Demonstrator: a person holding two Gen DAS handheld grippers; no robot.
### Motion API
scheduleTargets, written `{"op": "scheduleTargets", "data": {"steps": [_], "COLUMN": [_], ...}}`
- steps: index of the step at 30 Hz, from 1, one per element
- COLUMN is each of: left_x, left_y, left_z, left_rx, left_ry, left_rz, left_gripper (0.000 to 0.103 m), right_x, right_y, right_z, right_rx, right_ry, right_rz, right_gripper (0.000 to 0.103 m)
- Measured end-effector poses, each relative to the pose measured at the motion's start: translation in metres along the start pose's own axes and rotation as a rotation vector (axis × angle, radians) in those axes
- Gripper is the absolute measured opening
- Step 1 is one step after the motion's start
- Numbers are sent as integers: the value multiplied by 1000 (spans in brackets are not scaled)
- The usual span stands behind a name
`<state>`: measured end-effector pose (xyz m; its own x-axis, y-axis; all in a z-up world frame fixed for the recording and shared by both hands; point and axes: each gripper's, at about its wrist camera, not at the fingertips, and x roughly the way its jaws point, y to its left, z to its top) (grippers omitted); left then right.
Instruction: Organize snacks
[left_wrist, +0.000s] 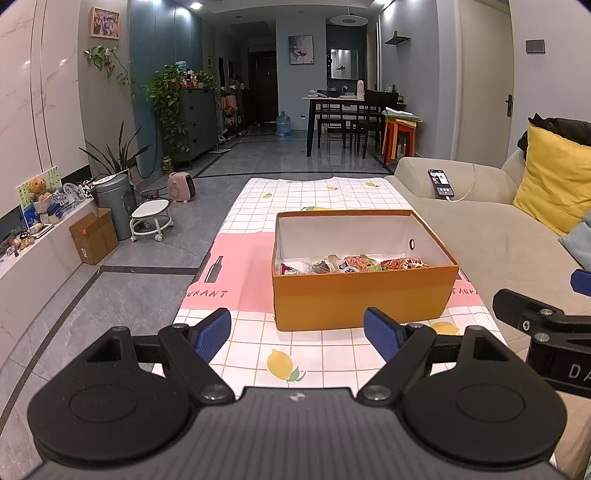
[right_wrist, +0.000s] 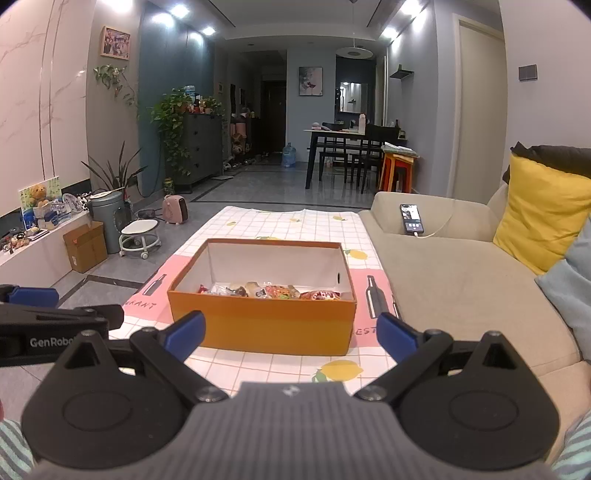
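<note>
Sofa (left_wrist: 480, 236) runs along the right of the box, pale beige; yellow cushion (left_wrist: 550, 181) at its back, well beyond the box. Right wrist view alone shows a light blue cushion (right_wrist: 569, 280) in full beside the yellow one.

Bench (left_wrist: 258, 343) under a checked cloth with lemons and pink panels; the box sits on it.

Box (left_wrist: 362, 299), orange outside, white inside, lid off, standing level. Snacks (left_wrist: 354, 264) in bright wrappers lie along its near inner wall, part hidden by that wall. Left wrist view shows a round hole in the box's right wall from inside.

Left gripper (left_wrist: 297, 334): blue fingers (left_wrist: 212, 332) spread wide, nothing between them, short of the box's near wall. Its side also shows at the left edge of the right wrist view.

Right gripper (right_wrist: 291, 334): fingers (right_wrist: 397, 334) likewise wide apart and empty, framing the box's near wall without touching.

Phone (right_wrist: 410, 218), screen lit, on the sofa arm beyond the box, white cable attached.

Striped sleeves show only in the right wrist view's bottom corners.
</note>
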<state>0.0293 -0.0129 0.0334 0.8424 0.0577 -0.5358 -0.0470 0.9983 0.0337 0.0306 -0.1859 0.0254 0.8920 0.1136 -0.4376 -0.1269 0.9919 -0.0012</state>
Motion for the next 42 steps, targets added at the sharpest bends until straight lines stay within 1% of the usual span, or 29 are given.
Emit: {"op": "scheduleTargets", "data": {"steps": [18, 42], "left_x": [1, -1], "left_y": [-3, -2], "left_z": [2, 5], "left_rx": [-9, -11], "left_ry": [3, 5], "left_rz": [-6, 8], "left_gripper": [95, 95], "right_x": [1, 2], "right_y": [-2, -1], "right_z": [-1, -4], "right_rx": [-1, -8], "right_ry": [-5, -3], "right_rz": [0, 2], "right_gripper": [96, 96]}}
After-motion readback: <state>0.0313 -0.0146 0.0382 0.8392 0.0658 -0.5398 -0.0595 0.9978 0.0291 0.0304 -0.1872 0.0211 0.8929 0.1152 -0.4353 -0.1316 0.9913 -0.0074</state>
